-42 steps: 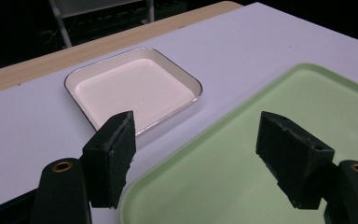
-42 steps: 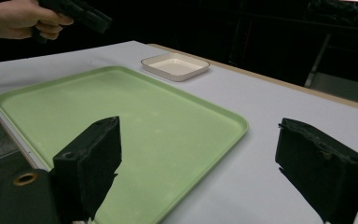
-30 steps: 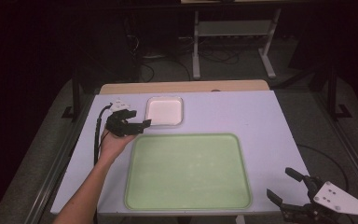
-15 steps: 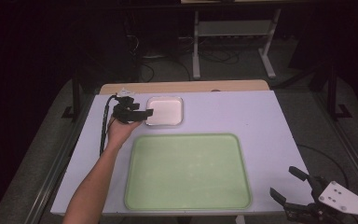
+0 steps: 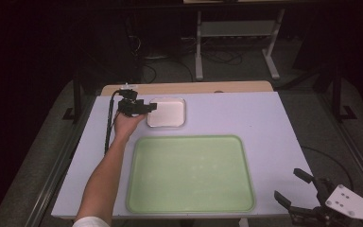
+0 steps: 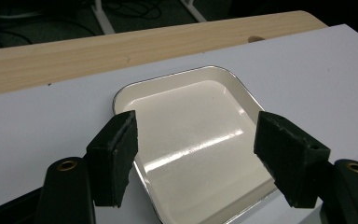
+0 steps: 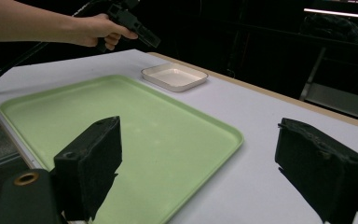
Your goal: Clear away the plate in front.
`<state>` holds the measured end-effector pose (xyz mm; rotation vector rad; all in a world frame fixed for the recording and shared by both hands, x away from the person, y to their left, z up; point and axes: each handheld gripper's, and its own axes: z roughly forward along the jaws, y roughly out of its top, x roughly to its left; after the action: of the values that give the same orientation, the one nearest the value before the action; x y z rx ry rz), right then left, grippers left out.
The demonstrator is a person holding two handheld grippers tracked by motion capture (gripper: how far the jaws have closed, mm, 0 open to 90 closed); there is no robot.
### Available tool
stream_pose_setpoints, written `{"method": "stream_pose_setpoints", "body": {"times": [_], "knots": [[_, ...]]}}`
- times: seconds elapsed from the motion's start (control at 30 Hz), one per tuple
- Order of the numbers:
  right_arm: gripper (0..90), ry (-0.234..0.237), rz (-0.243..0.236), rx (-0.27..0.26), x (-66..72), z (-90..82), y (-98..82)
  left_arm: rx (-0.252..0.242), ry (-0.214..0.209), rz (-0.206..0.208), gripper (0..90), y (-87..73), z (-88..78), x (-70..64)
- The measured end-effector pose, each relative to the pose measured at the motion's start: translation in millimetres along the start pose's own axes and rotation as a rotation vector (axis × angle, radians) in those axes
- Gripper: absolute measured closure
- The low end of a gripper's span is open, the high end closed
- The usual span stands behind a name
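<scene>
Black-jawed left gripper (image 5: pixel 147 108), held in a hand (image 5: pixel 126 124) at the 11 o'clock part of the worktop (image 5: pixel 274 132): jaws spread, having just been closing a little, nothing pinched. In the left gripper view its gripper (image 6: pixel 196 156) hangs over the near edge of the white dish (image 6: pixel 196 135), one pad outside the rim, the other above the opposite side; contact with the rim cannot be told.

White dish (image 5: pixel 168 112): shallow, square with rounded corners, thin dark rim, empty; sits flat at 12 o'clock of the worktop, directly at 3 o'clock of the left gripper's tips, just beyond the far left corner of the green tray (image 5: pixel 191 175).

Green tray: large, rectangular, rounded corners, empty; lies centre to 6 o'clock, near the dish but apart from it.

Right gripper (image 5: pixel 298 187): at 5 o'clock, off the worktop's near right corner, jaws spread wide, holding nothing; grey three-cornered plate (image 5: pixel 352 203) on top.

Wooden strip (image 5: pixel 189 88): runs along the worktop's far edge, 12 o'clock.
</scene>
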<state>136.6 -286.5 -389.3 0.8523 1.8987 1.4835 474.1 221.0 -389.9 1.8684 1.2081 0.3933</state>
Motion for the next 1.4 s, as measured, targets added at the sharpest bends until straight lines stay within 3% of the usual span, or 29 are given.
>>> {"method": "stream_pose_setpoints", "body": {"times": [0.13, 0.3, 0.47, 0.93, 1.4], "knots": [[13.7, -0.001, -0.004, -0.002, -0.4, 0.1, 0.9, 0.006, 0.007, 0.003, 29.7, 5.4, 7.9, -2.5], [13.8, -0.006, -0.007, 0.002, -0.4, -0.4, 0.9, 0.049, 0.038, 0.01, 32.2, 8.0, 20.1, -2.5], [13.8, -0.011, -0.005, 0.002, -0.6, -1.8, 0.6, 0.033, 0.062, -0.023, 37.3, 8.5, 23.6, 0.6], [13.9, -0.012, -0.006, 0.001, -2.2, -3.0, -1.0, 0.126, 0.083, -0.119, 38.1, -2.3, 37.4, 19.8], [14.0, -0.013, -0.007, 0.004, -1.9, -3.1, -1.9, 0.215, 0.137, -0.152, 57.3, -13.4, 54.7, 24.1]]}}
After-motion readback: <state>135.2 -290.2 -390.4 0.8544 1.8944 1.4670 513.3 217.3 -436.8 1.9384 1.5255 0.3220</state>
